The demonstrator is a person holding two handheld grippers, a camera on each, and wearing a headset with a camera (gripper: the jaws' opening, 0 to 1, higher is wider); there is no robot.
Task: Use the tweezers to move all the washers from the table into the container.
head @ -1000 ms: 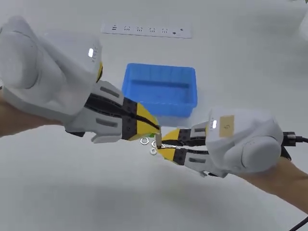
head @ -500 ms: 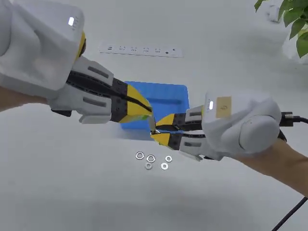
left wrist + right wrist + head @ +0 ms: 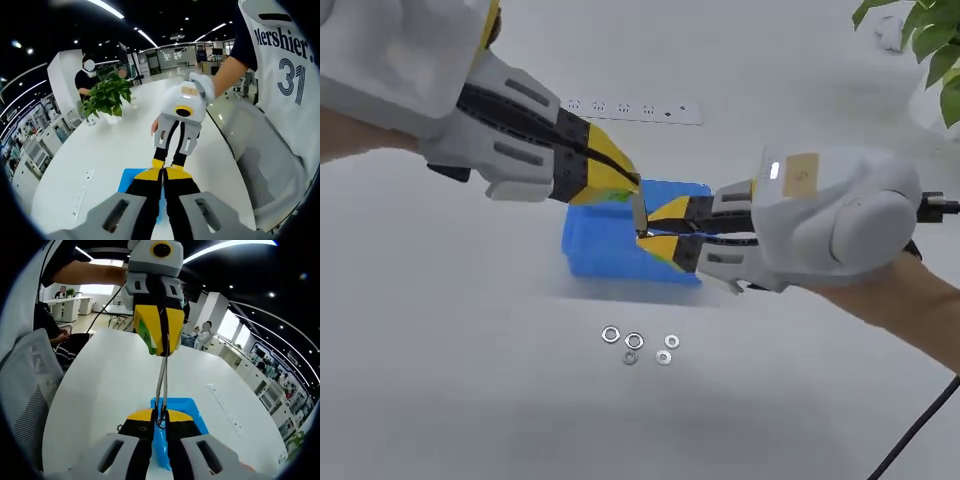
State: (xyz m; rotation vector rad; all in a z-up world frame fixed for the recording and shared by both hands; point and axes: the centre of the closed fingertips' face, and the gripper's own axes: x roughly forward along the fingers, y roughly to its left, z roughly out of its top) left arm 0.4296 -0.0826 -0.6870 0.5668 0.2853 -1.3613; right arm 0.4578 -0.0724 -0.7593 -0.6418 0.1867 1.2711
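Tweezers (image 3: 639, 214) raised from washers (image 3: 635, 342), over container (image 3: 592, 252)

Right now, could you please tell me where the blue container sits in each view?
Head view: blue container at centre, behind the fingers.
Left gripper view: container low centre, partly behind the fingers.
Right gripper view: container low centre, behind the fingers.
Shared landmark: the white power strip near it.
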